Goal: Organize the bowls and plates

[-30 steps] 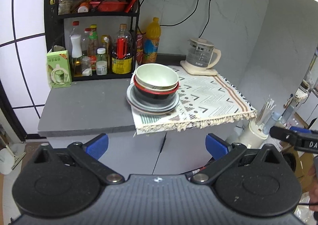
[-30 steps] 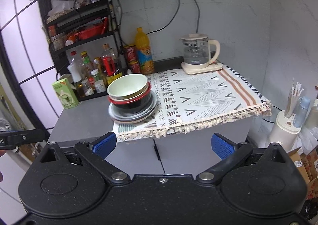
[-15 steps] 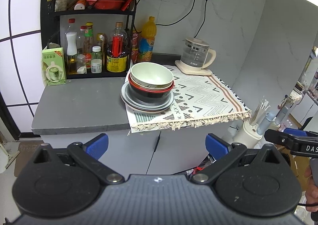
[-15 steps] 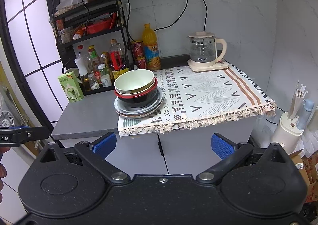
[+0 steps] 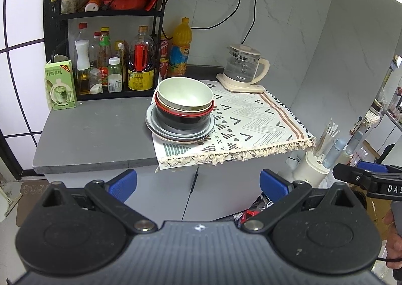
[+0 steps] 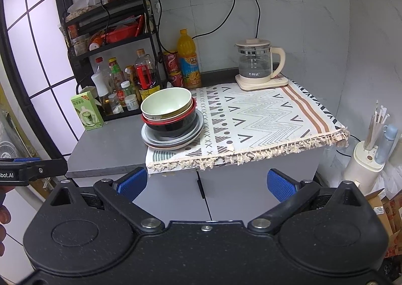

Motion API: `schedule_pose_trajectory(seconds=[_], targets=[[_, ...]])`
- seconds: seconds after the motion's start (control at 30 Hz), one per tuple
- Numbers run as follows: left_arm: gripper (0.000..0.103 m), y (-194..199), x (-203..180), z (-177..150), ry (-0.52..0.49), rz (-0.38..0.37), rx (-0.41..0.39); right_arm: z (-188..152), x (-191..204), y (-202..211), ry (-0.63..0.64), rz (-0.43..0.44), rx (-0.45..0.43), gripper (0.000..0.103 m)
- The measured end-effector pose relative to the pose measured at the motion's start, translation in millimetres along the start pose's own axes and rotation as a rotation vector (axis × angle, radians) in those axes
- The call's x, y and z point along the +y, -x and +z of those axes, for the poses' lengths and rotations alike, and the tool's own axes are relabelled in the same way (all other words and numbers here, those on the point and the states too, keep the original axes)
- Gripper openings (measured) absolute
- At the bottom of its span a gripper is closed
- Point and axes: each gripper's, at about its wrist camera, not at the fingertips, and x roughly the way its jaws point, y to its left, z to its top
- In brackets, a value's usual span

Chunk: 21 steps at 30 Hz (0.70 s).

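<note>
While both pairs of blue-padded jaws stand wide apart and empty, the left gripper (image 5: pixel 198 184) and right gripper (image 6: pixel 206 181) hang short of the counter (image 5: pixel 95 134), well back from the dishes. Beyond them a pale green bowl (image 5: pixel 185 95) nests in a red-rimmed black bowl (image 5: pixel 183 120) atop stacked grey plates (image 5: pixel 179 132), at the patterned cloth's (image 5: pixel 251 121) left edge. They look rigid, glazed and slippery, likely breakable; I'd pinch the top bowl's rim and lift it alone.
</note>
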Motion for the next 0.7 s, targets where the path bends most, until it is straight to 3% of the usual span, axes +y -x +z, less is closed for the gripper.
schedule_pose_trajectory(seconds=[0.7], targets=[[0.103,-6.1,-10.0,2.8,-0.005,0.005,0.002,-1.1,-5.9,-8.6,-0.011,-0.001,0.01,0.103]])
